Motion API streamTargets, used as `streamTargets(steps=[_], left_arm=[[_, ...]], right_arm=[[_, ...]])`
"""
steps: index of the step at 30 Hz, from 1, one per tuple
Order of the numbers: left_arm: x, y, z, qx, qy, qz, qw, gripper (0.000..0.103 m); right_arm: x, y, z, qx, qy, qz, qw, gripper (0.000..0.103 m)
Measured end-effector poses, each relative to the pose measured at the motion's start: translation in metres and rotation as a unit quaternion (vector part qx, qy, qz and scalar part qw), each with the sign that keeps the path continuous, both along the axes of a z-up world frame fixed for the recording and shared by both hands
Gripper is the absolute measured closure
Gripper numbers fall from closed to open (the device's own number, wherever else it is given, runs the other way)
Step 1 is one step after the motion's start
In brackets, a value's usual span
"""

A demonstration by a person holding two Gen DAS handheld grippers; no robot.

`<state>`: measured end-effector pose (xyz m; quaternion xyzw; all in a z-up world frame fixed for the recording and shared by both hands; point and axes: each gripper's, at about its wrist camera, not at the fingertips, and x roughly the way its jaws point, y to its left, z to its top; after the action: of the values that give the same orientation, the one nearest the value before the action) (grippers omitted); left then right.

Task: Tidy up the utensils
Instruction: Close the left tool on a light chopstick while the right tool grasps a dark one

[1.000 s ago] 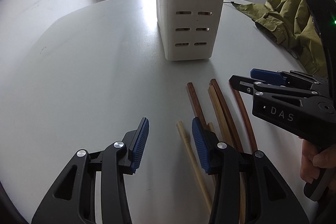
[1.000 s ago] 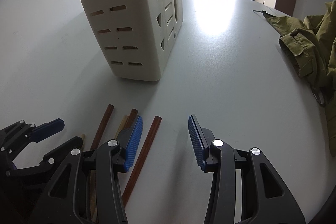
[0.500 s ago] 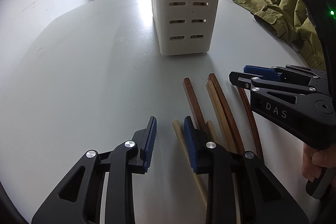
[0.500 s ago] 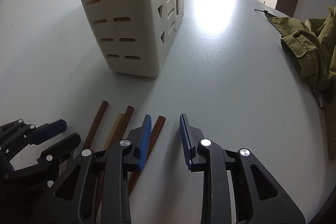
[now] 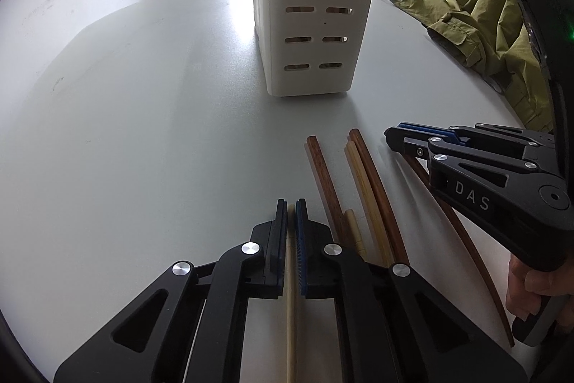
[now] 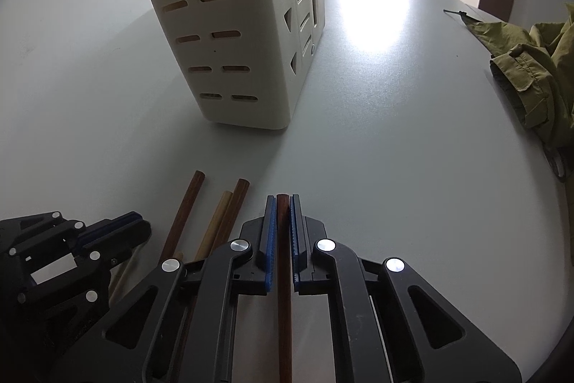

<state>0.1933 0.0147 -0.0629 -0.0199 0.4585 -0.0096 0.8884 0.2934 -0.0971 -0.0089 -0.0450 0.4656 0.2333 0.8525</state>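
Several chopsticks lie side by side on the white table [image 5: 125,139], some dark brown, some pale. My left gripper [image 5: 291,208] is shut on a pale chopstick [image 5: 291,311], which runs back between its fingers. My right gripper [image 6: 283,201] is shut on a dark brown chopstick [image 6: 284,311]. In the left wrist view the right gripper [image 5: 393,133] shows at the right, over that dark stick [image 5: 466,250]. Loose ones remain between the two: a dark stick [image 5: 323,174], a pale stick [image 5: 362,178]. A cream slotted utensil holder [image 5: 312,6] stands upright just beyond them.
An olive-green jacket [image 5: 495,31] is heaped at the table's right side [image 6: 538,74]. A hand [image 5: 531,286] grips the right gripper's handle. Bare tabletop spreads left of the holder [image 6: 222,34] and between it and the jacket. Dark doors and a bright opening lie behind.
Both grippers went from wide open to shut, the left closing on the pale chopstick and the right on the dark brown one. Neither hand shifted noticeably.
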Motion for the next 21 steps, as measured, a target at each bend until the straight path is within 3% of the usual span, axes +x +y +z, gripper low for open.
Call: streamTargets(steps=[12, 21], left_arm=[[-0.016, 0.02, 0.045, -0.026, -0.062, 0.016, 0.9976, 0.099], [-0.025, 0.018, 0.086, -0.025, -0.12, 0.014, 0.9924, 0.099]], right_arm=[[-0.019, -0.011, 0.043, 0.045, -0.037, 0.003, 0.998, 0.095], [-0.028, -0.019, 0.084, 0.071, -0.084, 0.005, 0.994, 0.095]])
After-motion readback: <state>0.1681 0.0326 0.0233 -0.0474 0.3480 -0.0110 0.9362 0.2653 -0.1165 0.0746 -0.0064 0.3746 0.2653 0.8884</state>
